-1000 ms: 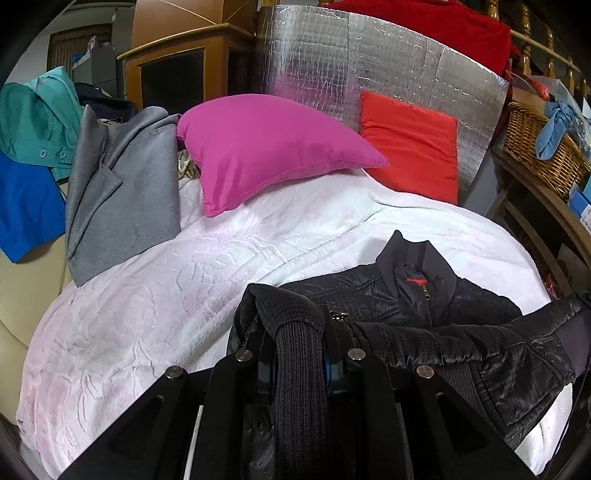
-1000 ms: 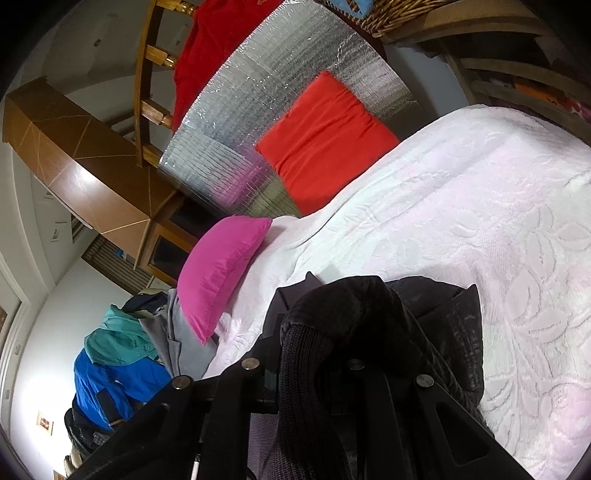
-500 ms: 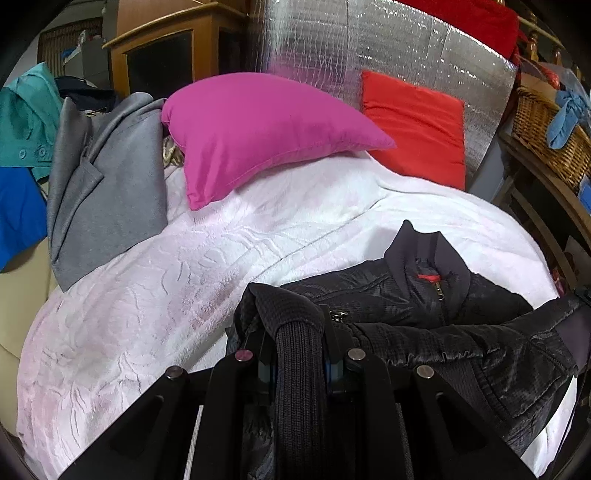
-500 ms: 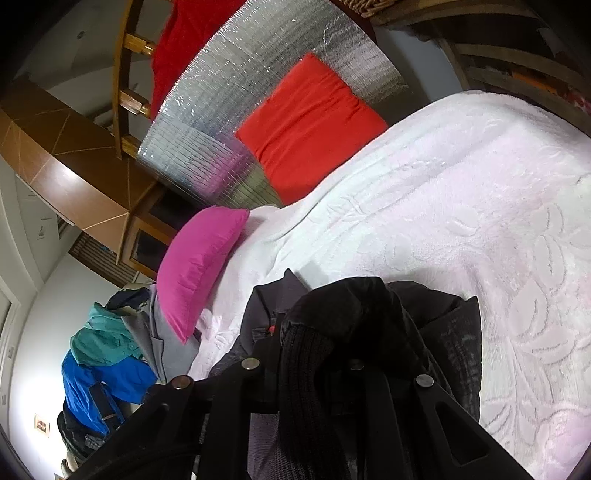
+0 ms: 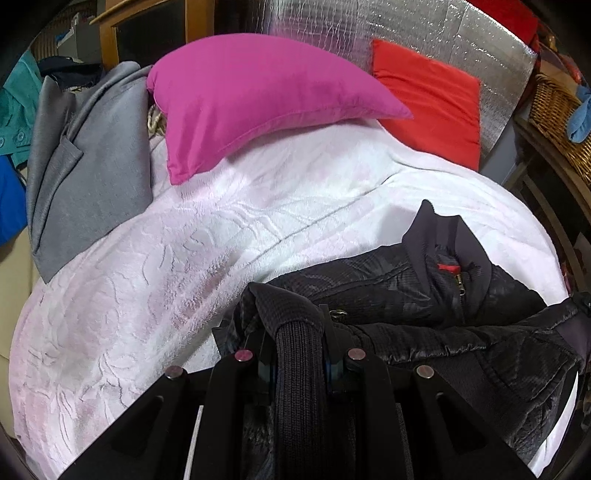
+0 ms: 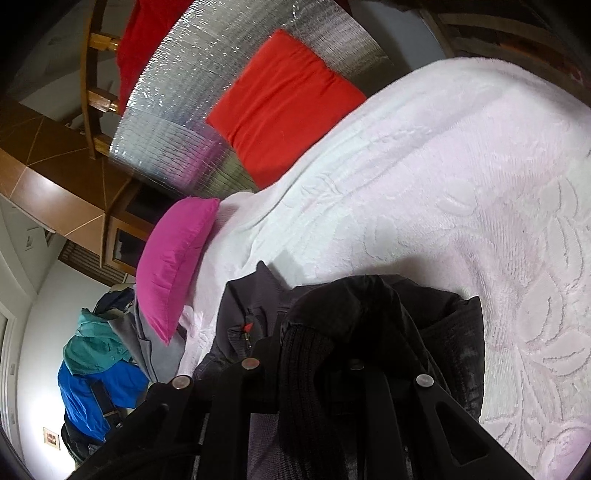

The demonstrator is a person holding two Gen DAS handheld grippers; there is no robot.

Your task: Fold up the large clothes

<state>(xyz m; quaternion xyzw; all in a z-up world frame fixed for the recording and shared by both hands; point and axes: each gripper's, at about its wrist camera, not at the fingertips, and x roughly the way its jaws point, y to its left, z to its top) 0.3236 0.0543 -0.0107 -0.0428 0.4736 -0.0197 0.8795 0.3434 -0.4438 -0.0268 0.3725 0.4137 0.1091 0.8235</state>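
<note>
A black quilted jacket point(image 5: 424, 295) lies on the white bedspread point(image 5: 184, 280), collar and red zipper tab toward the pillows. My left gripper point(image 5: 297, 332) is shut on the jacket's ribbed knit hem at its left corner. My right gripper point(image 6: 317, 347) is shut on another ribbed corner of the same jacket point(image 6: 406, 317), bunched over the fingers. The fingertips of both are hidden by fabric.
A magenta pillow point(image 5: 258, 96) and a red pillow point(image 5: 428, 107) lean against a silver foil panel point(image 5: 369, 33) at the head of the bed. A grey coat point(image 5: 88, 158) hangs over the left edge beside blue and teal clothes. A wicker basket point(image 5: 557, 114) stands at right.
Both grippers have moved forward toward the pillows, carrying the jacket's hem with them. Both grips stay shut on the fabric.
</note>
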